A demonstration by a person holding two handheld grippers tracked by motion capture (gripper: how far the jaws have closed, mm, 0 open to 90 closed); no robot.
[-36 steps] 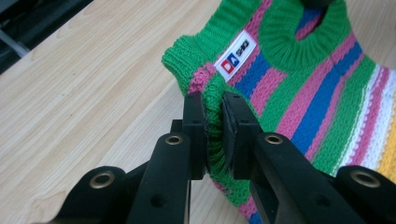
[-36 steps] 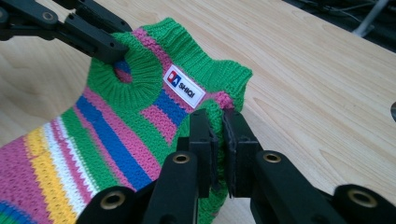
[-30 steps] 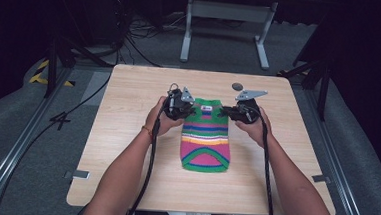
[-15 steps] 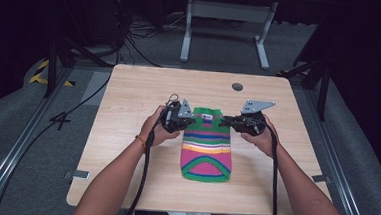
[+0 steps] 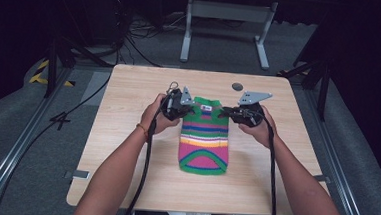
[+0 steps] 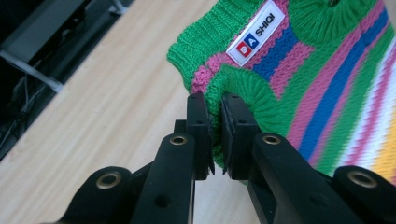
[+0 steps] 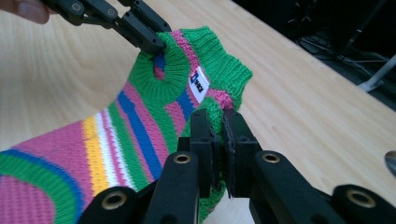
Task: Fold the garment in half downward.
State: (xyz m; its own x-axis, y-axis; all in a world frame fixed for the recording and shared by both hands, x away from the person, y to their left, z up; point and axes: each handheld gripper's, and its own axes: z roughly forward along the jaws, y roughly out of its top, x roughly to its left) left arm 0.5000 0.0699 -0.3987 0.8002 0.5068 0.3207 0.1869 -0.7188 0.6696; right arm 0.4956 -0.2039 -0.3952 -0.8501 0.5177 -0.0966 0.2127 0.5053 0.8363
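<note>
Light wooden rectangular table (image 5: 129, 98) with rounded corners, a small dark round disc (image 5: 237, 86) set near its far edge. Grey carpeted floor (image 5: 20, 147) all around. Metal floor rails (image 5: 4, 176) run along both sides of the table. Yellow-and-black hazard tape strip (image 5: 43, 73) on the floor at far left. Pale grey metal frame stand (image 5: 227, 12) behind the table, black cables (image 5: 143, 34) strewn beside it. Dark tripod-like legs (image 5: 56, 59) at left, possibly another at right. Surroundings black, unlit; light falls on the table.
</note>
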